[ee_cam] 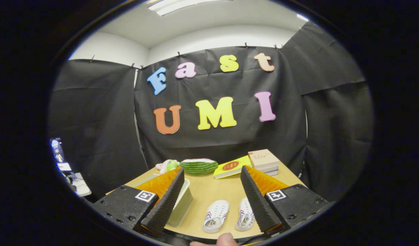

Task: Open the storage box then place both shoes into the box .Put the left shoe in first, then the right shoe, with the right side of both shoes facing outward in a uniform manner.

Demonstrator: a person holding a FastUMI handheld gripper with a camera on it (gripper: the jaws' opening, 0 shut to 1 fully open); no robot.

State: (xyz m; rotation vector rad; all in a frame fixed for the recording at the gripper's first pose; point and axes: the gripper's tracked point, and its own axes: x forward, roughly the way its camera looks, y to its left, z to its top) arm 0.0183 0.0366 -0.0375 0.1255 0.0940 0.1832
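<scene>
Shoes (230, 216) between wide-spread fingers (166, 196), nothing held or touched

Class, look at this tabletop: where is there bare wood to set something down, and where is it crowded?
Bare wood lies between the pair of white perforated clogs and the striped green watermelon-shaped cushion, right of the pale green storage box. The far edge is crowded: cushion, yellow book, stacked tan books. The open tool holds nothing.

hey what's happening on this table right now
A person is holding a tool above a wooden table, its fingers spread open and gripping nothing. Two white shoes lie side by side on the table between the fingers. A pale green storage box sits beside them, partly behind one finger. Nothing has been picked up yet.
</scene>
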